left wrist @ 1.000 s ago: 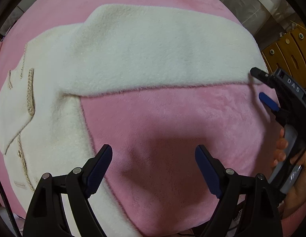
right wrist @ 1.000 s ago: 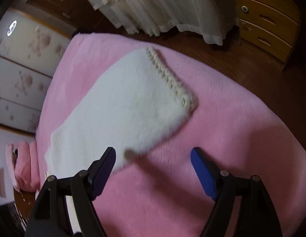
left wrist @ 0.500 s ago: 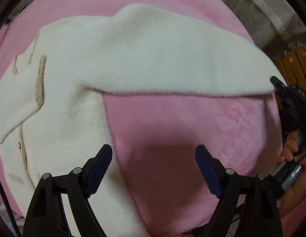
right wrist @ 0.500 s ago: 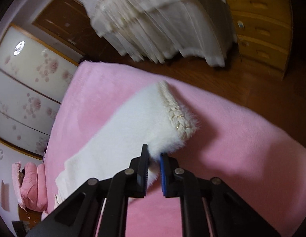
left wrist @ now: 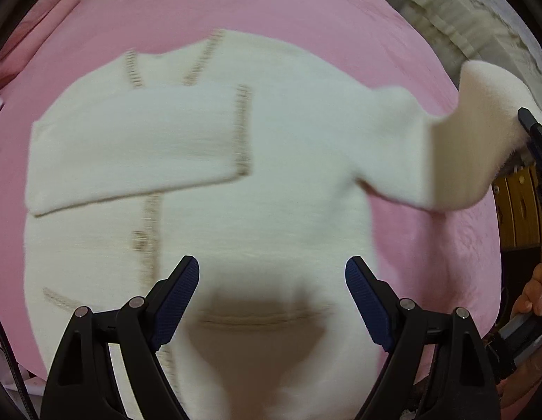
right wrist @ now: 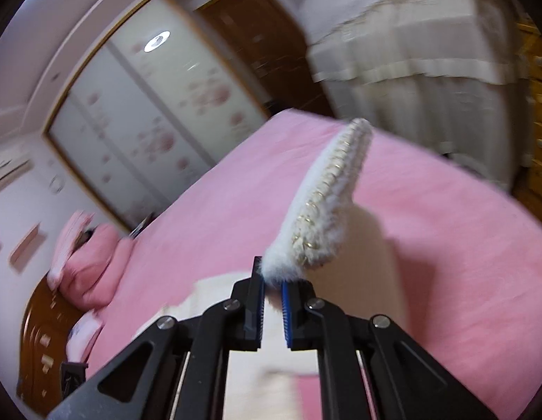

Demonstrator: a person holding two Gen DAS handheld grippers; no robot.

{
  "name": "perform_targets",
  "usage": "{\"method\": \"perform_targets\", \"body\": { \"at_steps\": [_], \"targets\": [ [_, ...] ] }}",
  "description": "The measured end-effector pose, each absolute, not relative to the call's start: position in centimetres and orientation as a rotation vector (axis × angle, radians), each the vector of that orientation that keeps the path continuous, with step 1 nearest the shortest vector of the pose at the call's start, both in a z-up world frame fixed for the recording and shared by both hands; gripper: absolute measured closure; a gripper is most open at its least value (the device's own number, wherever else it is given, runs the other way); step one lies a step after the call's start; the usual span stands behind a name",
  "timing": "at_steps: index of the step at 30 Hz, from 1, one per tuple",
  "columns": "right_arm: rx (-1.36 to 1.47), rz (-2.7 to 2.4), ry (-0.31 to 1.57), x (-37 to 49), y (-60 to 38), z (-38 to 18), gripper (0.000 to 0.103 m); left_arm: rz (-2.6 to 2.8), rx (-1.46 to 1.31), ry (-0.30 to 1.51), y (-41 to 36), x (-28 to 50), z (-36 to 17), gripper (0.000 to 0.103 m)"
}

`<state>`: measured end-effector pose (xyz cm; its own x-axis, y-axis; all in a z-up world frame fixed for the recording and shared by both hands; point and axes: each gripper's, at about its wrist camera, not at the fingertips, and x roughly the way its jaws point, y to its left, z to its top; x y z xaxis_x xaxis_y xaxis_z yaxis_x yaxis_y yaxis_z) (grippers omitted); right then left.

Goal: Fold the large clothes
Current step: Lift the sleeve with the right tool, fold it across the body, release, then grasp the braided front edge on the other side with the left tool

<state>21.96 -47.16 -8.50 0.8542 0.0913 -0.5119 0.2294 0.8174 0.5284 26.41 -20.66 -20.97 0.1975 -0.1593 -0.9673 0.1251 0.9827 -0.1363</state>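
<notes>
L tongs [left wrist: 272, 301]: pointing steeply down over the cardigan [left wrist: 271, 192], jaws wide apart, nothing between them.
R tongs [right wrist: 272, 285]: tilted down a bit, jaws have just been closing, now clamped on the sleeve cuff [right wrist: 326, 206]; cuff lifted off the bed [right wrist: 445, 245].
R hand [left wrist: 535, 294]: only fingers show at frame edge in L view.
Cardigan pos: flat on bed, front up, other sleeve [left wrist: 138, 147] folded across the chest.
Hard to see: both views motion-blurred; cardigan hem cut off behind L tongs; buttons only smears.
Textures: cardigan cream, fuzzy, braided beige trim w/ gold flecks; bed cover pink, plush.
Bkgd: pink pillows [right wrist: 89, 262], floral wardrobe doors [right wrist: 148, 122].
</notes>
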Motion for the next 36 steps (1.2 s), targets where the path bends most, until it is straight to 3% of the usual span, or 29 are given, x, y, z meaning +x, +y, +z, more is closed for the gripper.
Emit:
{"method": "perform_targets", "body": {
  "at_steps": [6, 11, 14, 16, 18, 22, 24, 28, 36],
  "targets": [
    [0.618, 0.040, 0.638, 27.2, -35.1, -11.2, 0.095, -0.152, -0.109, 1.322, -9.8, 27.6, -20.6, 0.019],
    [0.518, 0.017, 0.832, 31.0, -26.6, -16.7, 0.094, -0.114, -0.112, 1.342, -3.3, 27.8, -22.6, 0.019],
    [0.414, -0.008, 0.964, 32.1, -23.7, -19.3, 0.088, -0.108, -0.138, 1.355, -1.2, 27.6, -23.6, 0.019],
    [0.370, -0.021, 1.027, 32.2, -22.4, -20.5, 0.077, -0.109, -0.157, 1.370, -0.1, 27.6, -24.5, 0.019],
    [0.407, 0.027, 1.053, 32.0, -22.2, -21.1, 0.063, -0.128, -0.179, 1.397, 0.4, 27.7, -25.2, 0.019],
    [0.399, 0.033, 1.078, 30.8, -22.3, -20.9, 0.055, -0.178, -0.216, 1.418, 0.0, 28.4, -26.0, 0.019],
    [0.405, 0.037, 1.081, 30.0, -22.7, -20.7, 0.044, -0.214, -0.237, 1.398, -0.8, 28.9, -25.8, 0.019],
    [0.444, 0.042, 1.080, 28.1, -23.7, -20.4, 0.043, -0.273, -0.278, 1.355, -4.1, 29.8, -24.9, 0.019],
    [0.498, -0.032, 1.109, 24.8, -28.2, -21.4, 0.043, -0.297, -0.267, 1.343, -10.9, 33.3, -27.0, 0.037]
  ]
}}
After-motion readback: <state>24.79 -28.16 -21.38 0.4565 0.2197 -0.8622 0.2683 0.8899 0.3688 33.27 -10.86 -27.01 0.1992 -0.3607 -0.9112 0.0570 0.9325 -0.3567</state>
